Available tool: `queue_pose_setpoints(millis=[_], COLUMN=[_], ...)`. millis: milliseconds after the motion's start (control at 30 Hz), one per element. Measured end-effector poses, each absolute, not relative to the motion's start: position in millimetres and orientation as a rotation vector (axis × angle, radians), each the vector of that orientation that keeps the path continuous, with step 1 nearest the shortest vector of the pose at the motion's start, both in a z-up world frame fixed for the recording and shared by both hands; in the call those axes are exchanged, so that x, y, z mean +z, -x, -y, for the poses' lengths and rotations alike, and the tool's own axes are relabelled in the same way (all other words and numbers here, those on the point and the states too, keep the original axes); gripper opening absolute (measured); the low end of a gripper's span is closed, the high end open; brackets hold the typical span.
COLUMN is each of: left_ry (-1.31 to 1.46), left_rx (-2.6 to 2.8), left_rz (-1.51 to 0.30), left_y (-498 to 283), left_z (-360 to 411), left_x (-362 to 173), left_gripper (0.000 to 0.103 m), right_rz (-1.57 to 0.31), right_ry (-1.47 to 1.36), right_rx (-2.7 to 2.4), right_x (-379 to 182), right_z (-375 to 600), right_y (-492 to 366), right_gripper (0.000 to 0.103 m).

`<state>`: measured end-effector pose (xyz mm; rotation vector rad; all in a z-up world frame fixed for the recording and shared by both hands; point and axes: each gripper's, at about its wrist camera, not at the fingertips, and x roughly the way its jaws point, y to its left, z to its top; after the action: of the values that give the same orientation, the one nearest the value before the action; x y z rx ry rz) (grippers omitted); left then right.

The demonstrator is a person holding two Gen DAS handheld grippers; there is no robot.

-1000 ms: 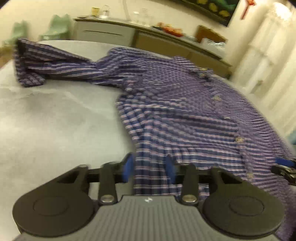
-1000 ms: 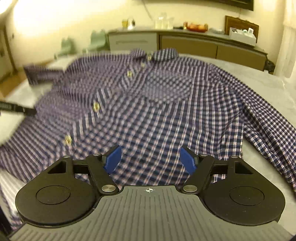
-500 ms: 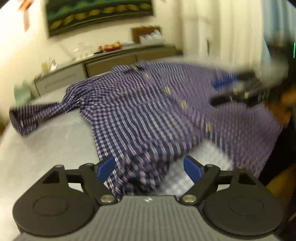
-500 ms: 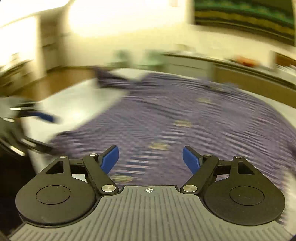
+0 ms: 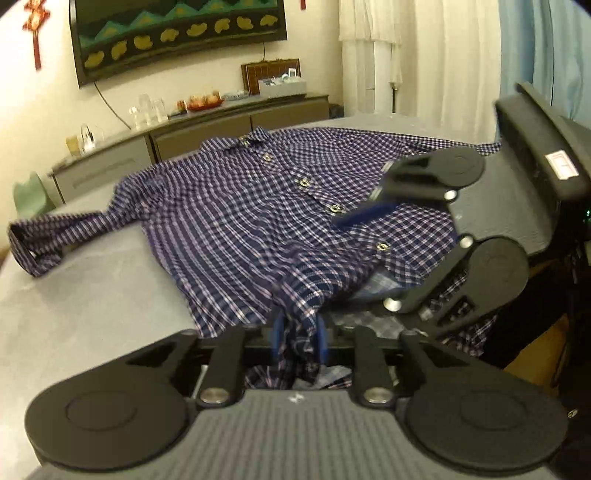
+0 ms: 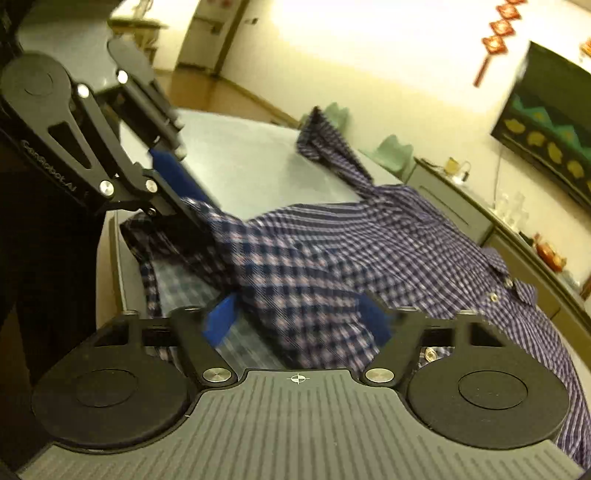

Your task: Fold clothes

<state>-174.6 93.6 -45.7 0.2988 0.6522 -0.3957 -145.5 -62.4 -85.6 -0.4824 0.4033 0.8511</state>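
Shirt [image 5: 258,221] lies collar-away; left tongs [image 5: 298,338] pinch its hem, right tongs [image 6: 301,317] spread apart.

Home dining room, sideboard [image 5: 207,129], wall painting [image 5: 177,33]

**What the views hide**

The shirt [image 5: 258,206] hem disappears behind the left hand-held gripper [image 5: 297,334]. In the right wrist view, the right hand-held gripper [image 6: 297,319] fingertips are motion-blurred, and its body covers the near bench [image 6: 255,158] edge.

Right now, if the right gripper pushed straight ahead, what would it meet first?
The plaid shirt: raised fabric already sits between the right gripper's open blue fingers, so contact looks near immediate, though depth is unclear.
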Motion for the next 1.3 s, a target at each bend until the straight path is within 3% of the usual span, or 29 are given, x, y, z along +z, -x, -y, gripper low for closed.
queue_pose_setpoints(millis=[33, 133, 167, 200, 267, 300, 333, 367, 500, 667, 800, 900, 1067, 1100, 1167, 1200, 1300], left_ry=[-0.310, -0.337, -0.344, -0.359, -0.401, -0.399, -0.378, -0.359, -0.297, -0.251, -0.289, -0.368, -0.574, -0.614, -0.670, -0.674, -0.546], left_rx=[-0.377, -0.314, -0.295, -0.276, -0.236, -0.229, -0.232, -0.229, -0.224, -0.247, -0.241, -0.328, -0.421, -0.407, -0.354, -0.329, -0.310], left_rz=[-0.640, -0.599, -0.593, -0.589, -0.589, -0.602, -0.627, -0.636, -0.657, -0.725, -0.711, -0.650, -0.585, -0.570, -0.548, -0.541, -0.509], left_y=[177.0, 183.6, 186.0, 186.6, 184.6, 182.8, 180.6, 182.0, 201.1, 213.4, 216.6, 220.7, 212.1, 206.1, 190.6, 183.3, 172.1], left_z=[-93.0, -87.0, -83.8, -80.2, -72.4, -72.1, -74.8, -78.4, -97.7, -116.0, -110.7, -85.1, -42.0, -36.1, -29.9, -30.4, -45.2], left_x=[-46.5, -50.9, -53.1, -55.6, -61.1, -61.1, -58.6, -53.9, -28.4, -21.9, -24.7, -26.3, -49.1, -55.0, -62.8, -63.1, -43.9], left_gripper=[0.052, 0.078, 0.079, 0.079, 0.053, 0.014, 0.006, 0.005, 0.006, 0.013, 0.015, 0.052, 0.056, 0.053, 0.013, 0.002, 0.001], right_rz=[-0.430, -0.507, -0.532, -0.557, -0.604, -0.606, -0.607, -0.608, -0.611, -0.523, -0.448, -0.406, -0.431, -0.448, -0.482, -0.499, -0.519], right_ry=[0.420, 0.233, 0.170, 0.107, -0.017, 0.003, 0.022, 0.041, 0.121, 0.468, 0.544, 0.554, 0.611, 0.616, 0.626, 0.630, 0.653], right_rx=[0.854, 0.860, 0.861, 0.861, 0.858, 0.845, 0.832, 0.818, 0.763, 0.634, 0.695, 0.802, 0.909, 0.885, 0.838, 0.814, 0.754], right_x=[-81.8, -70.6, -66.8, -63.1, -55.7, -56.1, -56.6, -57.0, -58.9, -68.5, -64.4, -60.2, -72.7, -76.1, -82.8, -86.2, -90.2], right_z=[66.0, 76.6, 80.2, 83.7, 90.8, 94.7, 98.5, 102.4, 117.7, 101.0, 92.9, 84.1, 61.3, 62.4, 64.8, 66.0, 78.4], right_y=[140.3, 124.9, 119.7, 114.6, 104.5, 106.3, 108.0, 109.8, 117.0, 143.0, 168.3, 175.4, 188.8, 183.5, 172.9, 167.6, 159.0], right_gripper=[0.000, 0.002, 0.002, 0.002, 0.002, 0.002, 0.005, 0.010, 0.052, 0.053, 0.054, 0.051, 0.042, 0.041, 0.041, 0.041, 0.040])
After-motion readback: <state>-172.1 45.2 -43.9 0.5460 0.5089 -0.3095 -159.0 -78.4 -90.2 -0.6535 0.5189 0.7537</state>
